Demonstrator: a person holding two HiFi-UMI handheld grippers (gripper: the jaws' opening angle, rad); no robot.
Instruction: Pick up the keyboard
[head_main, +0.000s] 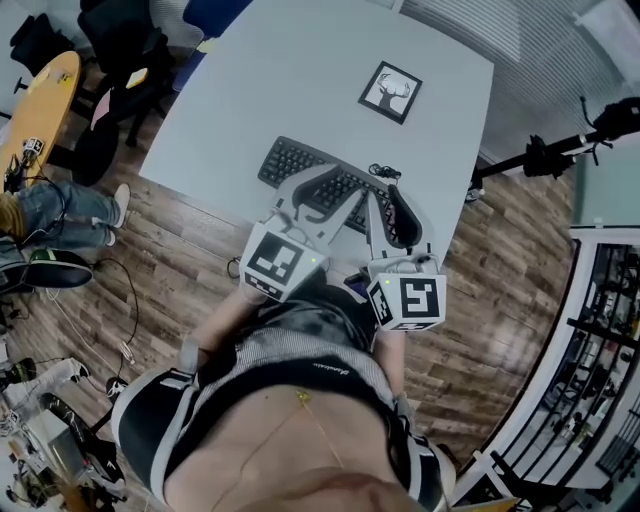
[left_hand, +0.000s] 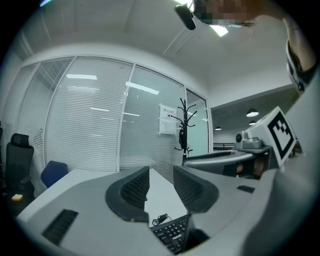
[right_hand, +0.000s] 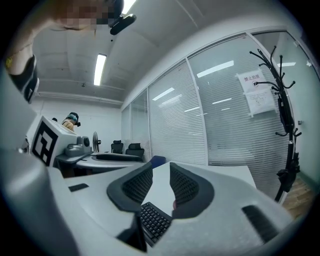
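The brown wood floor (head_main: 190, 250) runs all round the big pale surface (head_main: 300, 70). Glass walls with blinds (left_hand: 95, 125) stand behind it, and a black coat stand (left_hand: 184, 125) is by the glass. Black chairs (head_main: 120, 40) are past the surface's far left corner. A black camera stand (head_main: 560, 150) is on the floor off its right edge. A person in jeans (head_main: 60, 205) is well off to the left.

The keyboard (head_main: 290, 160) lies flat on the surface along the near edge, closer to the near right corner. A small picture frame (head_main: 390, 92) with a deer sits near the far right corner, well apart from it. A little black cable (head_main: 383, 172) lies curled just beside the keyboard's right end.

Both grippers are held out level, side by side, above the keyboard. They point across the surface. The left gripper (head_main: 340, 185) is over the keyboard's middle. Its jaws are pulled in close, with just a slit. The right gripper (head_main: 392, 195) is over the right end, near the cable. Its jaws stand a narrow gap apart. Only the bare surface shows through each gap, and the keys show below.
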